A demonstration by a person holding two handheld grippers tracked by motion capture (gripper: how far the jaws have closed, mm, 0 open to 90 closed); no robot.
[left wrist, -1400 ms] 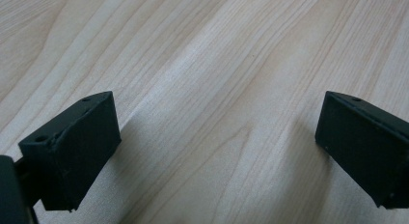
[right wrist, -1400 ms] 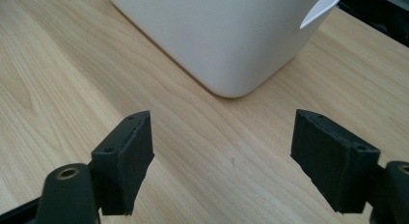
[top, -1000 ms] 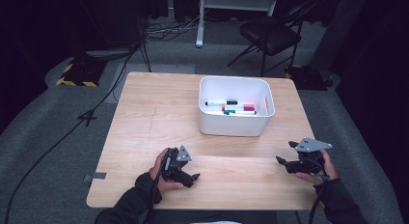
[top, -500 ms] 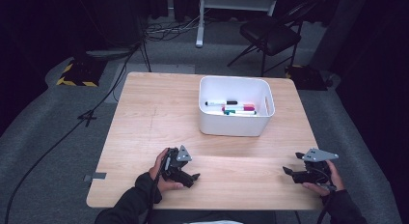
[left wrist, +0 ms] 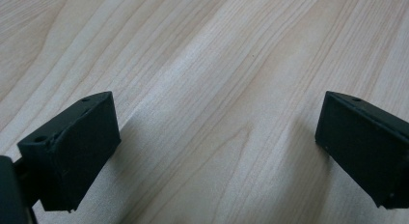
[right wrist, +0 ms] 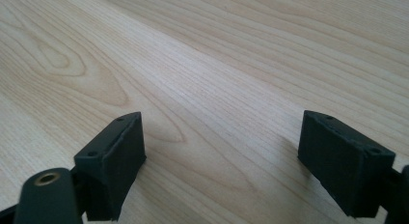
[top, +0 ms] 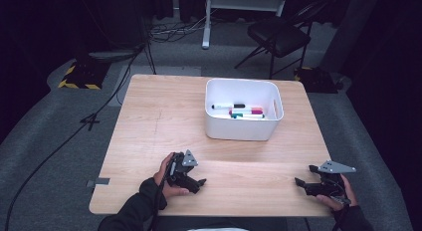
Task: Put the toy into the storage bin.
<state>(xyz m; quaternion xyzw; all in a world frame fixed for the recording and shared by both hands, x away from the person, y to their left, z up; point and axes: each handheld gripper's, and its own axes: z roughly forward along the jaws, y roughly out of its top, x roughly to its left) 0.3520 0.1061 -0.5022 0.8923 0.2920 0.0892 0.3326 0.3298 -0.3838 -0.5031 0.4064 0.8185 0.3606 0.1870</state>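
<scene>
My left gripper (top: 199, 182) rests low over the wooden table (top: 159, 121) near its front edge, left of centre, jaws wide apart and empty. In the left gripper view the left gripper (left wrist: 217, 151) has only bare wood between its black fingers (left wrist: 72, 147). My right gripper (top: 302, 181) sits at the table's front right corner, open with nothing in it. In the right gripper view the right gripper (right wrist: 222, 161) also looks down on bare wood. A white bin (top: 244, 131) stands at the back right of the table and holds several markers (top: 241, 111).
A black chair (top: 281, 37) and a white stand (top: 239, 2) are on the grey floor beyond the table. Cables (top: 74, 136) run across the floor at the left. Bare wood lies between the two grippers.
My right gripper has dropped toward the front right corner of the table and settled low over the wood. The left gripper has stayed where it was.
</scene>
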